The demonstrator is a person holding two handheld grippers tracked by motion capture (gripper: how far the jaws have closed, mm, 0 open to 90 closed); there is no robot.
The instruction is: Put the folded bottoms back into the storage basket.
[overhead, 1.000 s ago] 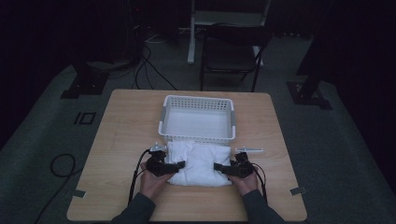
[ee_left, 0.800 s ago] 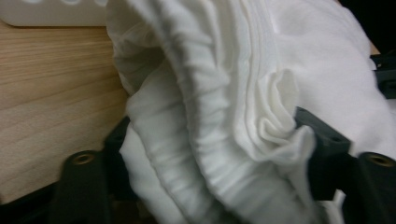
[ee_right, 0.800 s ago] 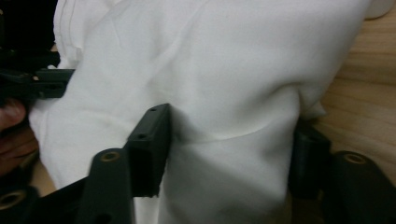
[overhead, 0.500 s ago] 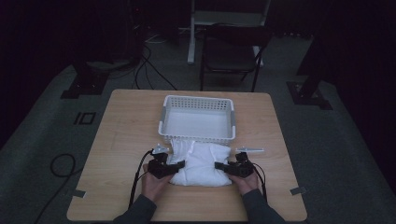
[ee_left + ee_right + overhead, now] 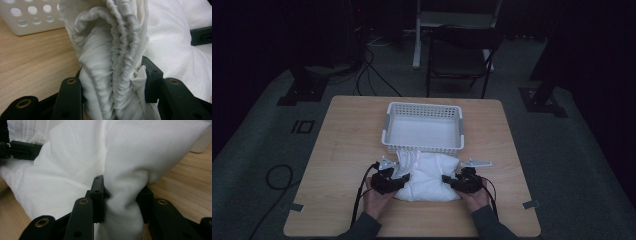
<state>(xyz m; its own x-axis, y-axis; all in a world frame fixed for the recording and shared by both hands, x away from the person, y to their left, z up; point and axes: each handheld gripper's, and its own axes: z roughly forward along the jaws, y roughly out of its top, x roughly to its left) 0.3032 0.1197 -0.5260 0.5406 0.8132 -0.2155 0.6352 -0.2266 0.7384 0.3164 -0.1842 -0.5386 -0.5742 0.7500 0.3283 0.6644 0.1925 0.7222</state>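
A white cloth bundle (image 5: pixel 428 176) lies on the tabletop (image 5: pixel 337 150) just in front of the white basket (image 5: pixel 423 128), on the person's side of it, its upper edge reaching up to the basket's near wall. The left tongs (image 5: pixel 393 181) grip the bundle's left end, and the left gripper view shows the two black jaws clamped on a thick gathered ruffle of the cloth (image 5: pixel 112 72), which rises in tight pleats between them. Behind that ruffle, in the same view, a corner of the basket (image 5: pixel 30 17) with its round holes stands on the wood. The right tongs (image 5: pixel 457 182) hold the bundle's right end; in the right gripper view the jaws pinch a smooth fold of the cloth (image 5: pixel 120 202) so that the fabric narrows to a waist between them and bulges out above. The left hand (image 5: pixel 377 197) and the right hand (image 5: pixel 476 197) sit on the side of the bundle away from the basket, with dark sleeves coming in from the near edge of the tabletop. Black cables trail back from both tongs towards the person.
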